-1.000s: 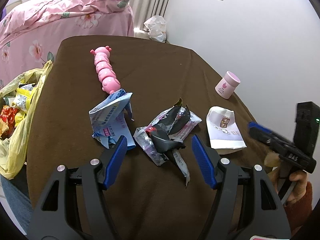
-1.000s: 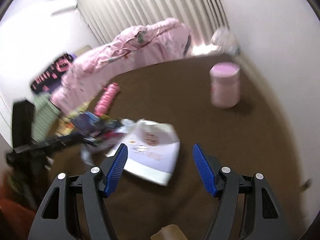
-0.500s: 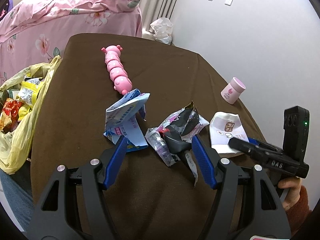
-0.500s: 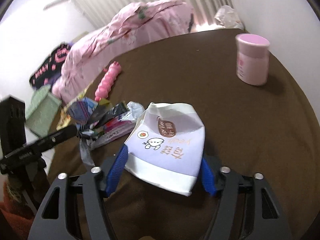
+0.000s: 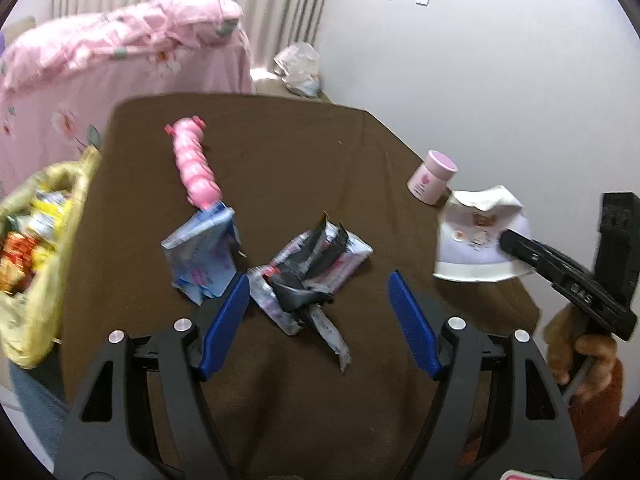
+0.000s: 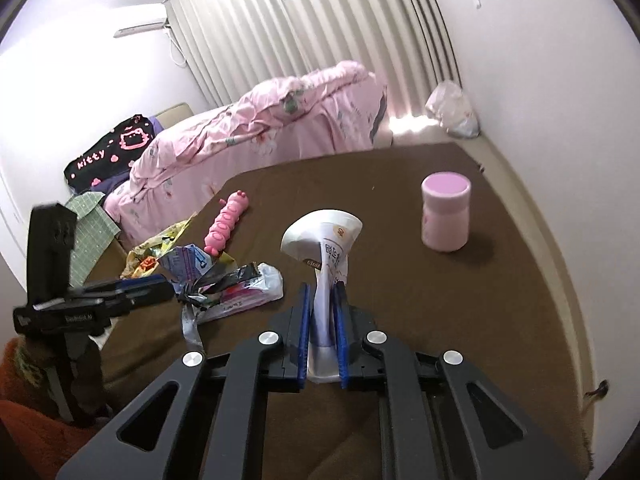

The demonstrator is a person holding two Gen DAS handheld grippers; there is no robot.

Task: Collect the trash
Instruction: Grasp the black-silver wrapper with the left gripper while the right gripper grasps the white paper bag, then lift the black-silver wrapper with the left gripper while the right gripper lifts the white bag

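Brown-covered table [image 6: 460, 320] holds the litter. Right gripper [image 6: 323, 320] pinches the white pouch [image 6: 326, 248], lifted; next comes the yellow bag [image 5: 36, 280]. Left gripper [image 5: 318, 316], fingers spread, straddles the crumpled wrapper [image 5: 308, 276].

We see a bedroom with plain white walls [image 6: 560, 60] and tall pleated curtains [image 6: 340, 28] letting daylight pool at their foot. A bed under a pink floral duvet [image 6: 260, 120] stands behind a table covered in brown cloth [image 6: 500, 300]. An air conditioner [image 6: 140, 28] hangs high on the wall.
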